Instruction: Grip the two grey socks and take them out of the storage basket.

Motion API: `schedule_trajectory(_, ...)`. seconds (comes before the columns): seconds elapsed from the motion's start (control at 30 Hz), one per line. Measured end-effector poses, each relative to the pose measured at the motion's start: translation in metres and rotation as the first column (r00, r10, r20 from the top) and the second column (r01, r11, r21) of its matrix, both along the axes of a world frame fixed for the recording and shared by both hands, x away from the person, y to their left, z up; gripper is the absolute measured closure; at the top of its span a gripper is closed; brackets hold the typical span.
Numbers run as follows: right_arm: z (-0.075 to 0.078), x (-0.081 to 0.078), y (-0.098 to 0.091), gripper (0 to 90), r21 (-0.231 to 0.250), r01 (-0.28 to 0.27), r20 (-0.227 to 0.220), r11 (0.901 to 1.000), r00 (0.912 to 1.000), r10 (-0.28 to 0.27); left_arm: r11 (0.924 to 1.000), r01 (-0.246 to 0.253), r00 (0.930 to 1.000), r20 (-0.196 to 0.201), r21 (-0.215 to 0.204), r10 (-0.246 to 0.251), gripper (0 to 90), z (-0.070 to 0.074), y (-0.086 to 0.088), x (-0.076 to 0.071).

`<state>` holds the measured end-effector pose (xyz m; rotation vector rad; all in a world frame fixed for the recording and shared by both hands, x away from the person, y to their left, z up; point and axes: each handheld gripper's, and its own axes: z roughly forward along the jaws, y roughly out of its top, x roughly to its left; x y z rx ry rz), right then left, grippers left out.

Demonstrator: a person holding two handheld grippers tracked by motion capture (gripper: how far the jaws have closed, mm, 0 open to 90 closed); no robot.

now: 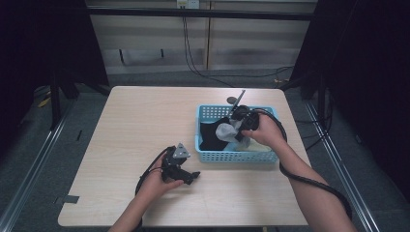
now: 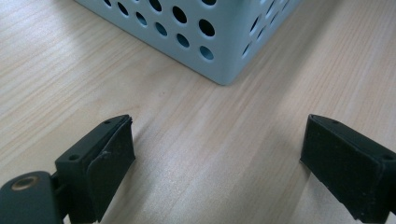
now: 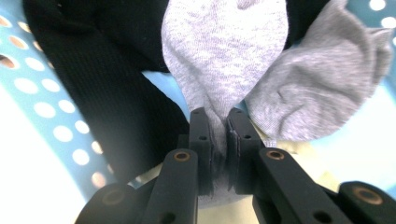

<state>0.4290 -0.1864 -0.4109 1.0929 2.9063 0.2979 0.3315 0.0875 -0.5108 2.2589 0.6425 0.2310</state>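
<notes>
High view, left to right: your left gripper [image 1: 180, 166] rests low over the wooden table [image 1: 135, 125], jaws spread wide with nothing between them, parked just off the corner of the blue perforated basket [image 1: 212, 155], probably waiting to receive or steady. Inside the basket lies a black garment [image 1: 212, 136]. Your right gripper [image 1: 240, 126] is clamped on a fold of the grey sock [image 3: 219, 56], pinched at its edge so it can lift free of the pile.
</notes>
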Motion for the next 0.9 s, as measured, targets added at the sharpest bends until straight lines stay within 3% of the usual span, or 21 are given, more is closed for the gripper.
schedule_trajectory(0.43, 0.037, -0.007, -0.001, 82.2, 0.017, -0.022, 0.020, 0.9996, 0.9996, 0.022, 1.0000, 0.000, 1.0000, 0.000, 0.000, 0.000, 8.8, 0.000, 0.000, 0.000)
schedule_trajectory(0.9, 0.060, -0.020, -0.001, 82.1, 0.007, -0.062, 0.039, 0.9980, 0.9973, 0.062, 1.0000, 0.000, 1.0000, 0.000, 0.002, 0.000, 8.9, 0.000, 0.000, 0.000)
